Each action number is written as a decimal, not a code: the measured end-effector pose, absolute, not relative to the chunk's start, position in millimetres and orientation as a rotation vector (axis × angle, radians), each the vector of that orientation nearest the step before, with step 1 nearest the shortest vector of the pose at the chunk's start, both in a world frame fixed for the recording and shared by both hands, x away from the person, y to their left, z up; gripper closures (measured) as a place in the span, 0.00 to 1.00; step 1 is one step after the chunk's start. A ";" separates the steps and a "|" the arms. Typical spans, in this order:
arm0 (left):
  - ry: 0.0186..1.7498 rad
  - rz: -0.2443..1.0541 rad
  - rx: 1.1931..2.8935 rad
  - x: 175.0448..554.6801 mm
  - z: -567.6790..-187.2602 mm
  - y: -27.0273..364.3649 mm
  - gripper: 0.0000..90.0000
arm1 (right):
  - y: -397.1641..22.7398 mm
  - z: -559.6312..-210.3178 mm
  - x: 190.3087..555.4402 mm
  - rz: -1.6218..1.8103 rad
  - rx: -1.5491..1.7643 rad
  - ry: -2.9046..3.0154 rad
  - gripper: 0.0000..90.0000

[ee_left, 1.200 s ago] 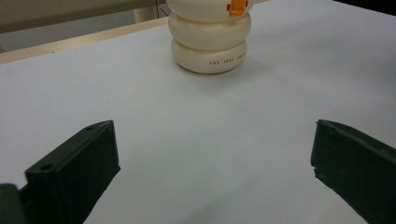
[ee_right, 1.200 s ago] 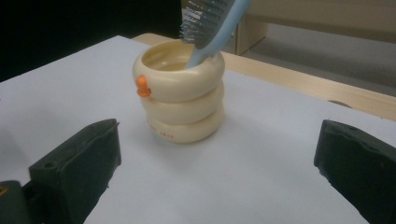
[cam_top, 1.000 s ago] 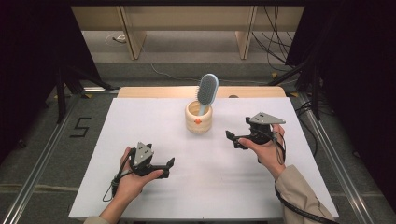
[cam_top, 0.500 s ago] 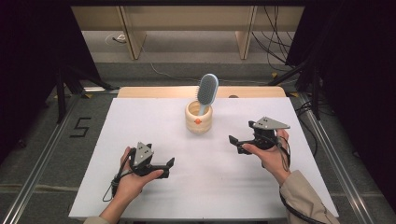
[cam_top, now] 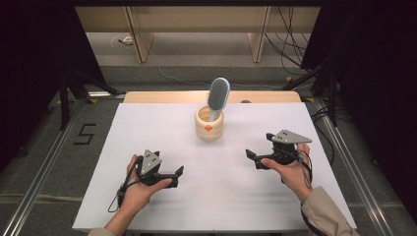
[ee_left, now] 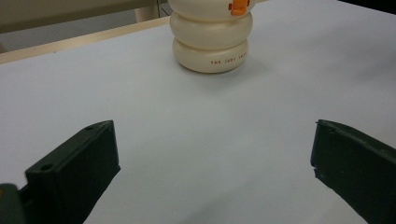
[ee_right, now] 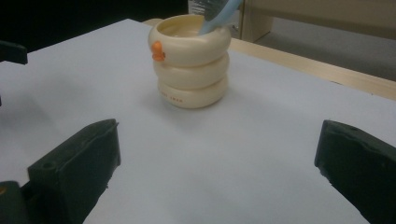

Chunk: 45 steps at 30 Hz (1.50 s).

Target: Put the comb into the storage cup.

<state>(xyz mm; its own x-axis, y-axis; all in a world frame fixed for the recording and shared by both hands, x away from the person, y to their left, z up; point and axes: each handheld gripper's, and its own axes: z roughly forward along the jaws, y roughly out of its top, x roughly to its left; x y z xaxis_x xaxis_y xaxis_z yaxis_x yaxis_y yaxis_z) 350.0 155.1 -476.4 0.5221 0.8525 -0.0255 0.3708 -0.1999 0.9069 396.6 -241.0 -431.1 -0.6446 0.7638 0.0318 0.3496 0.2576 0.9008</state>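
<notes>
A cream holder (cam_top: 209, 124) shaped like three stacked rings stands upright on the white table (cam_top: 147, 128), and a light blue hairbrush (cam_top: 218, 96) sits in it handle down, its bristled head leaning up and out over the rim. The left gripper (cam_top: 178, 172) rests low near the person's edge of the table, held in the left hand (cam_top: 140, 189), with its cable trailing back beside the wrist. Its jaws stand wide apart with nothing between them, and bare white tabletop fills the gap. Seen along those jaws in the left gripper view, the holder (ee_left: 212, 35) sits well ahead of the tips and roughly in line with the middle of the gap, a small orange knob (ee_left: 239, 4) showing on its upper ring and a line of tiny lettering, too small to read, on its bottom ring. The right gripper (cam_top: 253, 158) is held in the right hand (cam_top: 290, 169), the grey three-cornered plate on top, and its jaws too are spread wide and hold nothing. In the right gripper view the holder (ee_right: 191, 60) stands well beyond the jaw tips, a little nearer the left-hand jaw than the right-hand one, with the orange knob (ee_right: 158, 51) turned toward that left-hand jaw and the brush handle (ee_right: 217, 14) rising from the far side of the rim. Both grippers are well apart from the holder and from each other.
</notes>
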 end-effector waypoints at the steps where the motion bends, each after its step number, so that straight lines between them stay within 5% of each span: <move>1: 1.021 0.621 1.790 350.0 -476.4 155.0 0.01 | -241.9 -431.3 395.2 1.356 1.013 2.123 0.01; 45: 1.017 0.625 1.790 350.3 -476.4 157.1 0.01 | -279.2 -449.0 352.1 1.356 1.018 2.147 0.02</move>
<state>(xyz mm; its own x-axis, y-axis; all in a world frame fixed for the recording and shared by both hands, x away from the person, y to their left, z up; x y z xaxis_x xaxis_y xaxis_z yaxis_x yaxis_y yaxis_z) 350.3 157.1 -476.4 0.5230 0.8521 -0.0211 0.3662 -0.2023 0.9083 352.1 -279.2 -449.0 -0.6533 0.7559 0.0440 0.3644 0.2629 0.8934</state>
